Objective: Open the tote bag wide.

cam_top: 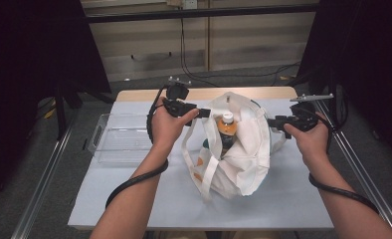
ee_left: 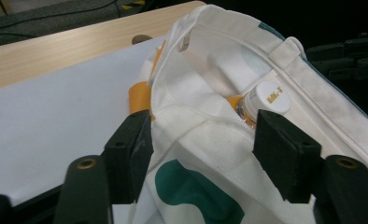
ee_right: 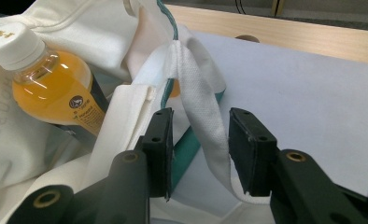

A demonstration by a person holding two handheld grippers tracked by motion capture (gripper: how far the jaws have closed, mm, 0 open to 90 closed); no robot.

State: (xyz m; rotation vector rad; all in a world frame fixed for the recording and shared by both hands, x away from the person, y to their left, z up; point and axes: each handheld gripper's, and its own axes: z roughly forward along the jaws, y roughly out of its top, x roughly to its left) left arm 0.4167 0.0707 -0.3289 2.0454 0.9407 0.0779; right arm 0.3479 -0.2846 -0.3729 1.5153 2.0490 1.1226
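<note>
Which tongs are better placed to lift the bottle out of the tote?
Left. The left tongs stand open over the tote bag rim beside the bottle cap; the right tongs straddle a handle strap.

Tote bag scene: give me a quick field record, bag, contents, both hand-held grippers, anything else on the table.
bag: white tote bag on the table's pale sheet, mouth open
contents: bottle of orange drink, white cap, inside the bag
left hand-held gripper: jaws open astride the bag's rim, pads not pressing
right hand-held gripper: jaws open, a white strap between them, loose
other: clear plastic tray left of the bag
</note>
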